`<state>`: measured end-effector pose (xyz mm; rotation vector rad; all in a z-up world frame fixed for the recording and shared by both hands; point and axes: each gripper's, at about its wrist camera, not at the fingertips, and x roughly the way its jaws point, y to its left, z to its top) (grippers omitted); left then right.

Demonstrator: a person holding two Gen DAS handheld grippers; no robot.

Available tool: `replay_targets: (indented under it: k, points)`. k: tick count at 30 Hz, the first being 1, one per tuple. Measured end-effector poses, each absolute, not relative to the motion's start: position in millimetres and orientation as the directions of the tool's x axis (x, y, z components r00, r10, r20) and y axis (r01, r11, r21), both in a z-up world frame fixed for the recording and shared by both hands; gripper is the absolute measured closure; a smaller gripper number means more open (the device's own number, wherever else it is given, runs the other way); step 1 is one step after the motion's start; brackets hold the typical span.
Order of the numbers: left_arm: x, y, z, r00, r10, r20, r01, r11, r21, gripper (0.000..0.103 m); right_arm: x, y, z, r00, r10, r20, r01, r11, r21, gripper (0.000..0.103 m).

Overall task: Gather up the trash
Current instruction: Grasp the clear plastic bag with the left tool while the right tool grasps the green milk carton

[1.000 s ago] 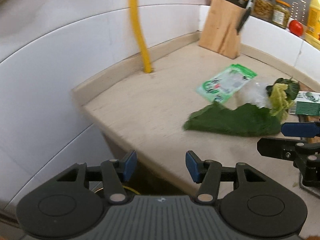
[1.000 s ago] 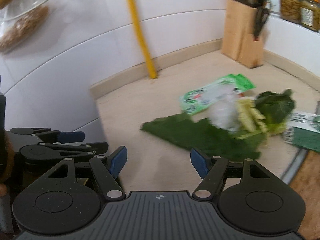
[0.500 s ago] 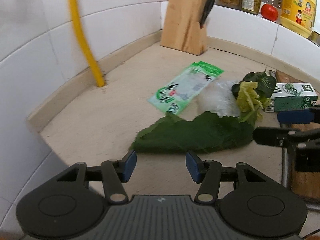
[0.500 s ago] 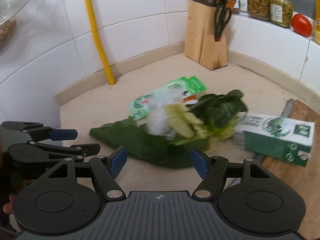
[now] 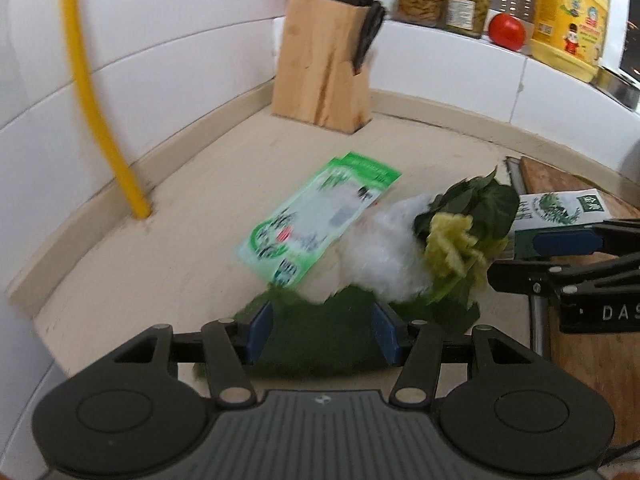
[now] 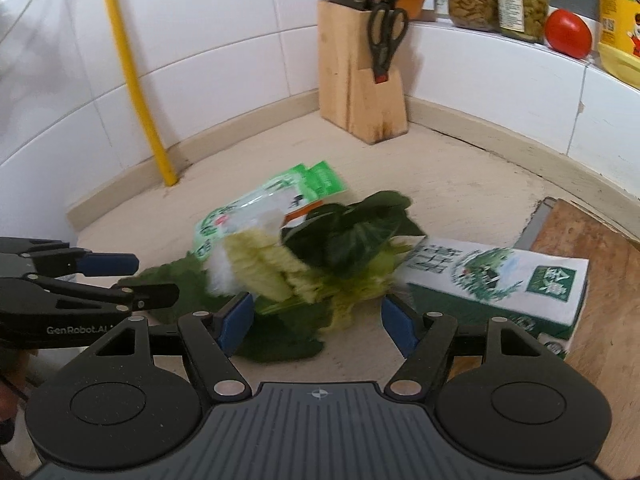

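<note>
A pile of trash lies on the beige counter: a large dark green leaf (image 5: 320, 340), a green and white plastic wrapper (image 5: 316, 220), a crumpled clear bag (image 5: 376, 256), leafy vegetable scraps (image 5: 464, 228) and a green and white carton (image 6: 500, 280). My left gripper (image 5: 322, 336) is open, its fingers on either side of the large leaf. My right gripper (image 6: 316, 320) is open just in front of the vegetable scraps (image 6: 320, 264); its fingers also show in the left wrist view (image 5: 560, 256).
A wooden knife block (image 6: 360, 80) stands in the back corner. A yellow pipe (image 6: 132, 80) runs up the tiled wall. Jars, a tomato (image 6: 568, 32) and a yellow bottle sit on the ledge. A wooden cutting board (image 6: 592, 264) lies on the right.
Both grippers have moved forward and right, from the counter's left edge to the trash pile. The left fingers now straddle the large leaf. Both stayed open.
</note>
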<state>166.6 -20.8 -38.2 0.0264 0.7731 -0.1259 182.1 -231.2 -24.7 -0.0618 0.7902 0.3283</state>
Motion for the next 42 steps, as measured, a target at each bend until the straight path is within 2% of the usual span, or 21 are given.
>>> replay_targets:
  k: [7, 14, 24, 25, 34, 40, 41, 42]
  points:
    - [194.6, -38.5, -36.4, 0.708, -0.130, -0.694, 0.198, 0.980, 0.018, 0.054, 197.2, -260.6, -16.8, 0.684, 0.237, -0.690, -0.277, 0.959, 0.056, 0.026]
    - [219.5, -47.0, -43.6, 0.665, -0.191, -0.722, 0.246, 0.969, -0.030, 0.053, 208.4, -269.5, -15.5, 0.680, 0.250, -0.689, -0.368, 0.929, -0.026, 0.021]
    - [230.9, -55.2, -52.7, 0.618, -0.260, -0.742, 0.300, 0.950, -0.083, 0.050, 229.0, -272.9, -16.3, 0.628, 0.262, -0.733, -0.510, 0.850, -0.133, 0.018]
    - [231.9, -54.7, -53.4, 0.619, -0.258, -0.742, 0.297, 0.951, -0.083, 0.048, 232.1, -273.2, -16.9, 0.622, 0.262, -0.738, -0.519, 0.843, -0.139, 0.018]
    - [238.0, -49.2, -56.4, 0.587, -0.302, -0.752, 0.309, 0.941, -0.137, 0.047, 255.5, -271.2, -26.6, 0.558, 0.229, -0.798, -0.577, 0.798, -0.175, 0.017]
    - [254.8, -38.5, -65.4, 0.543, -0.342, -0.767, 0.251, 0.938, -0.240, 0.041, 260.1, -275.5, -28.4, 0.528, 0.213, -0.822, -0.569, 0.807, -0.157, 0.026]
    - [253.7, -35.9, -65.7, 0.541, -0.352, -0.764, 0.244, 0.935, -0.258, 0.044, 260.1, -276.1, -27.7, 0.519, 0.210, -0.829, -0.569, 0.809, -0.151, 0.029]
    - [250.8, -34.8, -65.1, 0.543, -0.357, -0.761, 0.244, 0.933, -0.263, 0.046, 259.1, -277.2, -26.2, 0.504, 0.218, -0.836, -0.571, 0.810, -0.133, 0.038]
